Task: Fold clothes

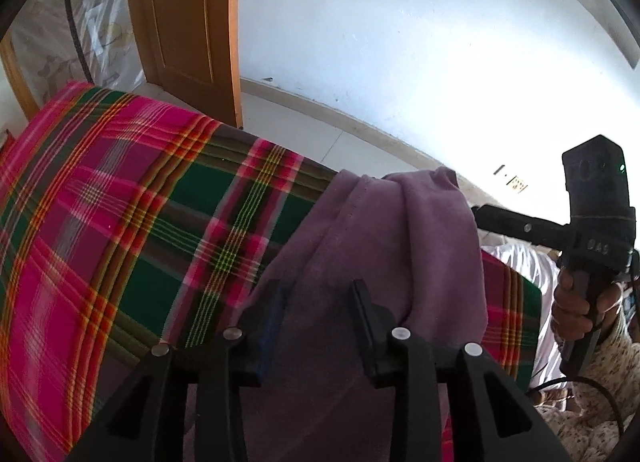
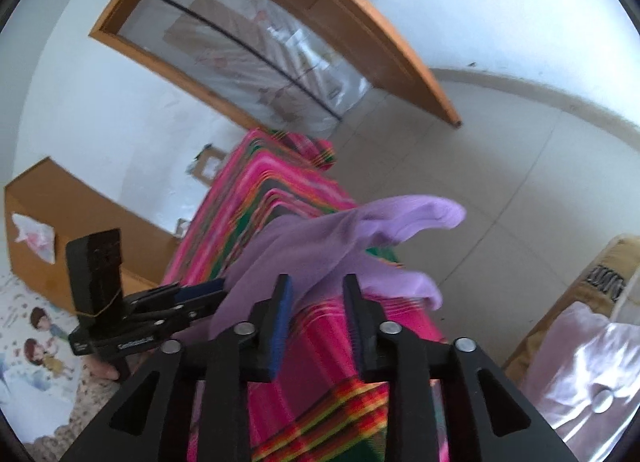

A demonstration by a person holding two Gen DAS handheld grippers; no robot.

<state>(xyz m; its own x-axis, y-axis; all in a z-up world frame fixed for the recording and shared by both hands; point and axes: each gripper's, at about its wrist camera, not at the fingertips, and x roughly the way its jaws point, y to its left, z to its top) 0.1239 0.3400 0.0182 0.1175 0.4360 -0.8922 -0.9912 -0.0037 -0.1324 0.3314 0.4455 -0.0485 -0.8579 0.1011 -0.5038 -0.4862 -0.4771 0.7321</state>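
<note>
Purple garment (image 1: 360,246), lifted in a bunch above the plaid-covered surface (image 1: 120,222), part still lying on it. Left gripper (image 1: 320,302): fingers apart, purple cloth between them; whether they grip it cannot be told. Right gripper (image 2: 316,298): fingers apart, holding nothing, close beside the garment. Behind: wooden door (image 1: 184,22), white wall (image 1: 400,42).

Purple garment (image 1: 372,230) on plaid cloth (image 1: 120,202), left gripper (image 1: 320,302) fingers apart
</note>
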